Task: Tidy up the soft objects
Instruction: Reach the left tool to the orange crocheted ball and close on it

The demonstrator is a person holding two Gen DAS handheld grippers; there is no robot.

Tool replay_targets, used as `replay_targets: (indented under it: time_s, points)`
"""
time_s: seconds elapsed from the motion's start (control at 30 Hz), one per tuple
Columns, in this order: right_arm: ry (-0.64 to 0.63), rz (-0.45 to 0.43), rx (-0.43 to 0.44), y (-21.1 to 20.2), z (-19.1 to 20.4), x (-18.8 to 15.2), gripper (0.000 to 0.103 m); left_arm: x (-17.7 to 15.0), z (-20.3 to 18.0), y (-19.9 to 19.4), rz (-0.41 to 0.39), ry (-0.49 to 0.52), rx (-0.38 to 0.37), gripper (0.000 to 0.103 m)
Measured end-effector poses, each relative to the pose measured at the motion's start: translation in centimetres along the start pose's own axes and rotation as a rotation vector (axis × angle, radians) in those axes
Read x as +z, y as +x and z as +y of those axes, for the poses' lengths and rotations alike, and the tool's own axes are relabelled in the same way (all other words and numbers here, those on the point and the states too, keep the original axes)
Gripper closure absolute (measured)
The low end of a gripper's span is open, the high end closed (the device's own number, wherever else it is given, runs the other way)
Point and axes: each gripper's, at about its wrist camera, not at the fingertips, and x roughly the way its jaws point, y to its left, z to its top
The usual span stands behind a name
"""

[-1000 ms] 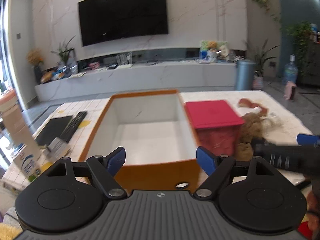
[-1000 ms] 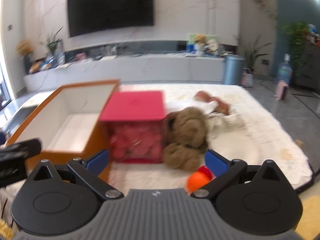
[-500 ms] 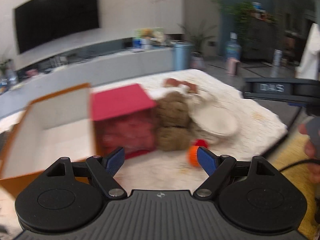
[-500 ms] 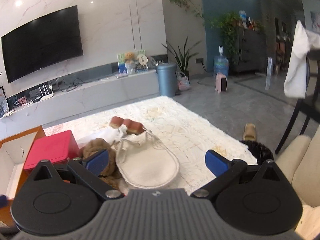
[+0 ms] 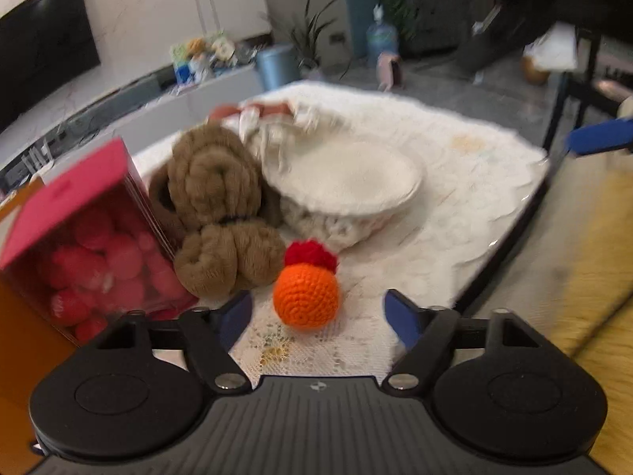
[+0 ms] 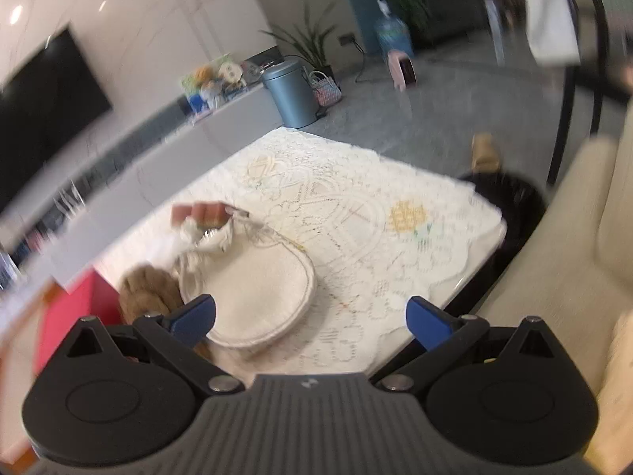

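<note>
An orange crocheted ball (image 5: 306, 296) with a red tuft lies on the lace tablecloth (image 5: 455, 194), just ahead of my left gripper (image 5: 318, 316). Its jaws are closing, with the ball lying between the blue fingertips, untouched. Behind the ball sit a brown plush toy (image 5: 215, 213) and a cream round pouch (image 5: 348, 178). A red-lidded clear box (image 5: 83, 245) of pink pompoms stands to the left. My right gripper (image 6: 310, 318) hangs open over the cream pouch (image 6: 257, 297) and the brown plush toy (image 6: 144, 291), holding nothing.
The orange storage box edge (image 5: 16, 316) is at far left. The table edge (image 5: 510, 233) drops to a yellow rug (image 5: 585, 269) at right. A beige sofa (image 6: 573, 245) stands beside the table. A blue bin (image 6: 290, 95) and a TV console stand beyond.
Both grippers swung right and dropped lower toward the table. The orange ball now lies between the left fingertips, which stand closer together. The white-lined box has slid out of the left view.
</note>
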Motion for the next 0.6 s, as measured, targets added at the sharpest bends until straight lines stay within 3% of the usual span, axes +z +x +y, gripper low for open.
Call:
replay_targets:
  time_s: [0.1, 0.27, 0.4, 0.47, 0.6]
  points:
    - [0.051, 0.019, 0.020, 0.6, -1.1, 0.3, 0.003, -0.4, 0.2, 1.1, 0.012, -0.004, -0.025, 0.026]
    - [0.047, 0.088, 0.038, 2.1, -0.9, 0.1, 0.003, -0.6, 0.0, 1.5, -0.038, 0.034, 0.042, 0.026]
    - [-0.001, 0.087, 0.039, 2.3, -0.2, -0.1, 0.003, -0.2, 0.3, 2.4, -0.006, 0.011, 0.059, 0.045]
    - [-0.005, 0.094, 0.022, 2.5, -0.1, -0.1, 0.003, 0.0, 0.8, 2.3, -0.010, -0.032, 0.033, 0.055]
    - [-0.014, 0.095, 0.013, 2.7, -0.2, -0.1, 0.003, 0.1, 1.4, 1.4, -0.029, -0.049, 0.051, 0.057]
